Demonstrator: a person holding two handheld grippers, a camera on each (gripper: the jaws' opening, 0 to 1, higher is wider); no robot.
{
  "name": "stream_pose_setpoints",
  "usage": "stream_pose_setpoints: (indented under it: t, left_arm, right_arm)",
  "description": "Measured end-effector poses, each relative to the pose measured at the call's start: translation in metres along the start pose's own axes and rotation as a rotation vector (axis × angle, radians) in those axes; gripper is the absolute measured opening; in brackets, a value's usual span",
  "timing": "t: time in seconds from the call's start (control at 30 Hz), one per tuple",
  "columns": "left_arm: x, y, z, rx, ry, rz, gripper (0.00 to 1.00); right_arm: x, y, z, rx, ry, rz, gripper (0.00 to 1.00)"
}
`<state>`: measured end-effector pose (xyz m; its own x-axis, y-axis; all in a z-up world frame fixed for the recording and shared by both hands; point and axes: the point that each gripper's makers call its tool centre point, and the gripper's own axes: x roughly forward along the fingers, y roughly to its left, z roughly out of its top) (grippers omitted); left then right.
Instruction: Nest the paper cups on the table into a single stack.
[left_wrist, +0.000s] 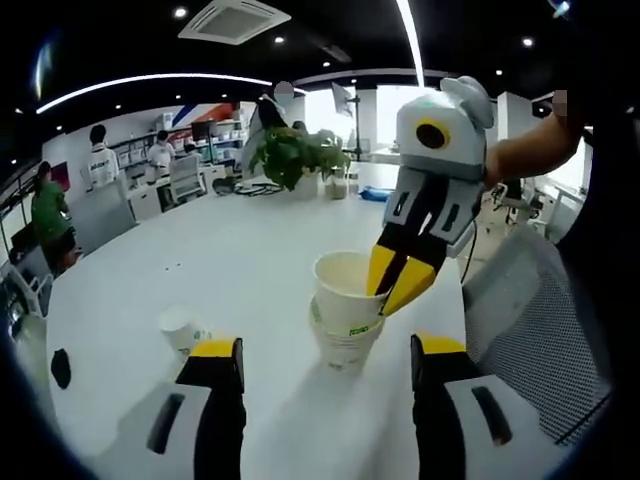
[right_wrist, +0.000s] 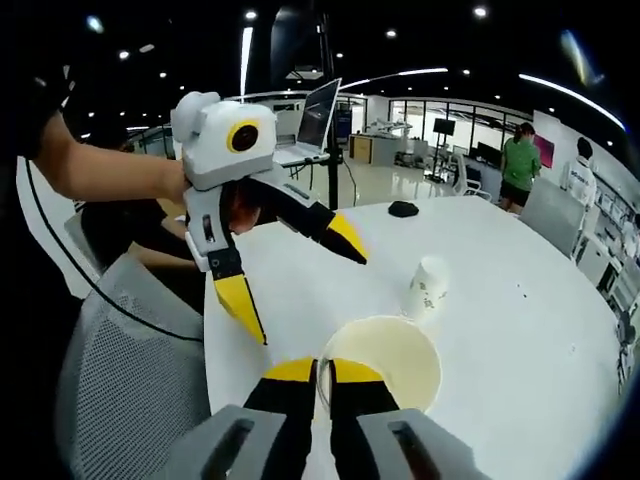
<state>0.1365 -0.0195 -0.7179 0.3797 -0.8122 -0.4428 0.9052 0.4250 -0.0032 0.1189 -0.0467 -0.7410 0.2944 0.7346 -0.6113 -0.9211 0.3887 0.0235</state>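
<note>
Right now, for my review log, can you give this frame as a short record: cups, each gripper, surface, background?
stack: nested paper cups upright near the table edge, top cup seated in the lower one
loose cup: single paper cup lying on its side, apart from the stack
right gripper: jaws pinched on the top cup's rim
left gripper: jaws spread wide, holding nothing, short of the stack
surface: round white table
nearby: mesh chair by the table
background: potted plant on the table's far side; people standing in the office
</note>
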Motion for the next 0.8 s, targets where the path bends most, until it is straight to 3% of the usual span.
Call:
stream_pose_setpoints:
  t: [0.43, 0.8]
  left_arm:
    - [-0.005, 0.006, -0.004, -0.017, -0.002, 0.025, 0.66]
    - [-0.008, 0.019, -0.009, -0.020, 0.007, 0.055, 0.66]
  right_arm:
    - [0.016, 0.005, -0.014, 0.031, 0.049, 0.047, 0.02]
    - [0.020, 0.004, -0.015, 0.050, 0.031, 0.040, 0.03]
